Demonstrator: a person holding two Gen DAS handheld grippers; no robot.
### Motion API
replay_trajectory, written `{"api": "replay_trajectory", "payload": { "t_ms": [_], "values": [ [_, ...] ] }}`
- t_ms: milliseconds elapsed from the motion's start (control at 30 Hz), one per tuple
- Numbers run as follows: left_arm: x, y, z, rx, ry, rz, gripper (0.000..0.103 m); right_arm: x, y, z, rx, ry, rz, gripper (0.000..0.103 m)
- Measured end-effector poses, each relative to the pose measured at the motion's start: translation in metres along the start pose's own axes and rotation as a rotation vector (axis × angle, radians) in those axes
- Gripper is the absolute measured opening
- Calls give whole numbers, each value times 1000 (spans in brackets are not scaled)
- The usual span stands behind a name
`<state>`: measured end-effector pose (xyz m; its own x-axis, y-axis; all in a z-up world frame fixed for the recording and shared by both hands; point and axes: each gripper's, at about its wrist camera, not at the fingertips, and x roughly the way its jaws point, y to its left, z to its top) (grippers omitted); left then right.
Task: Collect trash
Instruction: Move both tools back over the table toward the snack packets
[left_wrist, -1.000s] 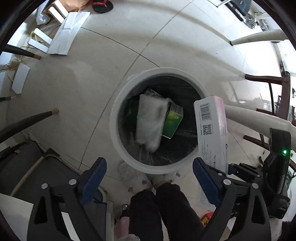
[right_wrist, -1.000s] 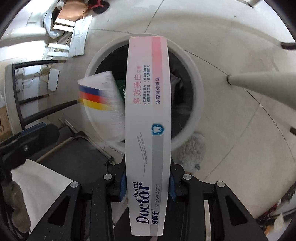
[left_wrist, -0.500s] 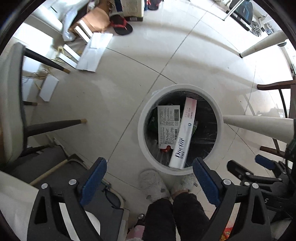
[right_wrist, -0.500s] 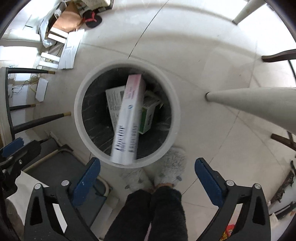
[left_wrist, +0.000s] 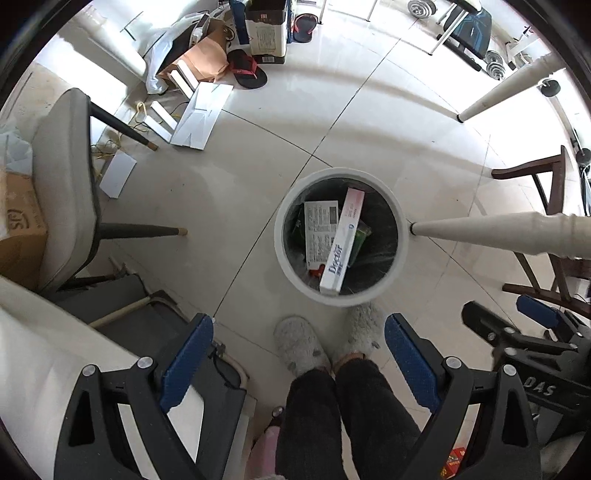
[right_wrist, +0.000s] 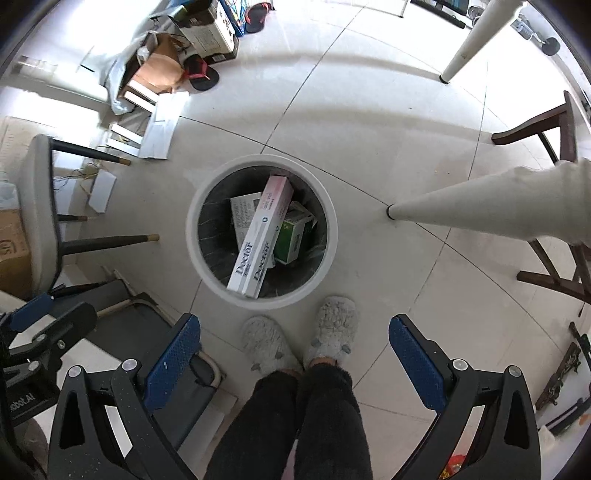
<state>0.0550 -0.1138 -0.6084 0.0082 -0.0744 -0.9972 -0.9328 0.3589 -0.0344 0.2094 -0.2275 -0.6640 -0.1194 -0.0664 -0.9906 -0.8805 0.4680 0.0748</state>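
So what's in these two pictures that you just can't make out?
- Bottom of the bin: both views, covered by the toothpaste box, a white printed box and a green box.
- Small print on the white printed box: both views, too small to read.
- Person: both views, cut off by the bottom edge above the legs.
- Red item: left view, cropped at the edge.

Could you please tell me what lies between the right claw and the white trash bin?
In the right wrist view, the person's two grey fluffy slippers stand between the open right claw and the bin.
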Motion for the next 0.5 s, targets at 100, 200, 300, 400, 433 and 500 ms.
{"api": "replay_trajectory", "payload": {
  "t_ms": [100,200,300,400,433,500],
  "values": [
    [-26,-2,-10,10,3,-2,95,-37,1,-11,6,-11,14,103],
    [-60,-4,-19,21,-13,-2,95,-80,4,-20,4,-34,26,103],
    [-99,-6,-27,25,-37,-11,95,-128,9,-30,-6,-57,34,103],
    [-138,-6,-34,33,-66,-12,95,-172,14,-38,-13,-74,40,103],
    [-151,-5,-37,34,-77,-16,95,-187,15,-41,-16,-78,40,103],
    [-179,-3,-42,41,-98,-22,95,-216,17,-49,-13,-85,46,103]
  ]
}}
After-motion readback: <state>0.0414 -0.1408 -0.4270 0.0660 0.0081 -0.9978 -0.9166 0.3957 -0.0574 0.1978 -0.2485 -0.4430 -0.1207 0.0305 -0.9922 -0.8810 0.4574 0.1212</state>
